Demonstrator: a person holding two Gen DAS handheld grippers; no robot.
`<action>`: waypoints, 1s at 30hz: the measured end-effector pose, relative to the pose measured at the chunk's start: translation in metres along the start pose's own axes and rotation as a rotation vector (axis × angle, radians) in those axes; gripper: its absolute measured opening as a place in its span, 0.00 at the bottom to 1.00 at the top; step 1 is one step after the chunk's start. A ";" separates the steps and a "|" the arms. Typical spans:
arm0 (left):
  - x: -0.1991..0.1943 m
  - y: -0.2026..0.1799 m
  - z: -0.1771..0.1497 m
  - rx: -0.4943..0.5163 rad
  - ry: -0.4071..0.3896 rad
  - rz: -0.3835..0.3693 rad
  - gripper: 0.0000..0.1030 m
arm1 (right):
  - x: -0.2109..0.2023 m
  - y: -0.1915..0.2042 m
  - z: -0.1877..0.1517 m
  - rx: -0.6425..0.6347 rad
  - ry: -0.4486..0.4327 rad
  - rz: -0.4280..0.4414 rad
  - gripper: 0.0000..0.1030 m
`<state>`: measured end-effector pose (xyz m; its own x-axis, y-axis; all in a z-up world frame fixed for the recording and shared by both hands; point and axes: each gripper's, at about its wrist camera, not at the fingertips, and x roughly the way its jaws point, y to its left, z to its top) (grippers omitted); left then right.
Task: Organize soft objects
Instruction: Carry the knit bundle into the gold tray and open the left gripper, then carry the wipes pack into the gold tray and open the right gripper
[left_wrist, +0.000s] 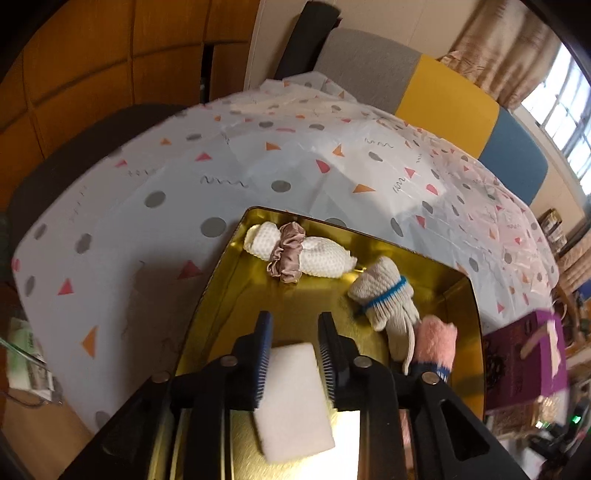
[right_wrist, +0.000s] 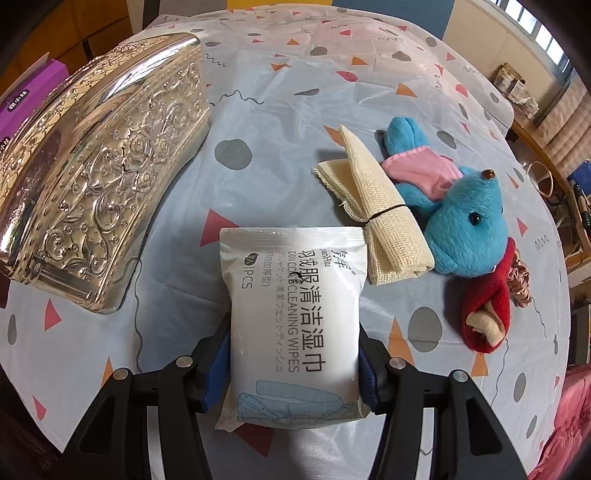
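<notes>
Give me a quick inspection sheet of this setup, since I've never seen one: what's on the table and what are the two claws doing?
Surface: patterned tablecloth over a table.
Job's things: gold tin holds a white roll with scrunchie, knit glove, pink fuzzy item. Still on the cloth: blue plush, mesh cloth bundle, red item.
Clutter: embossed silver lid, purple box.
Grippers: left gripper over the tin, white sponge between its jaws, pads not pressing; right gripper clamps a wipes pack.
Cables: nothing seen.
Surroundings: curtains, window, colored chairs.
</notes>
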<state>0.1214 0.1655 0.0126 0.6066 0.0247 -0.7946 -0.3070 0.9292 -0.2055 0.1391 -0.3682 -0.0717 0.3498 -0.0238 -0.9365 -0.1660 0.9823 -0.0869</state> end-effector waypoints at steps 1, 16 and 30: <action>-0.005 -0.002 -0.004 0.014 -0.013 -0.004 0.34 | 0.000 0.001 -0.001 0.000 -0.001 -0.002 0.56; -0.079 -0.052 -0.068 0.168 -0.163 -0.032 0.47 | -0.005 0.016 -0.003 0.011 -0.008 -0.050 0.55; -0.098 -0.074 -0.099 0.263 -0.166 -0.088 0.53 | -0.042 0.019 -0.014 0.100 -0.089 -0.058 0.54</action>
<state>0.0117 0.0581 0.0491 0.7407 -0.0207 -0.6715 -0.0609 0.9933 -0.0978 0.1089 -0.3513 -0.0390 0.4369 -0.0686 -0.8969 -0.0520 0.9935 -0.1014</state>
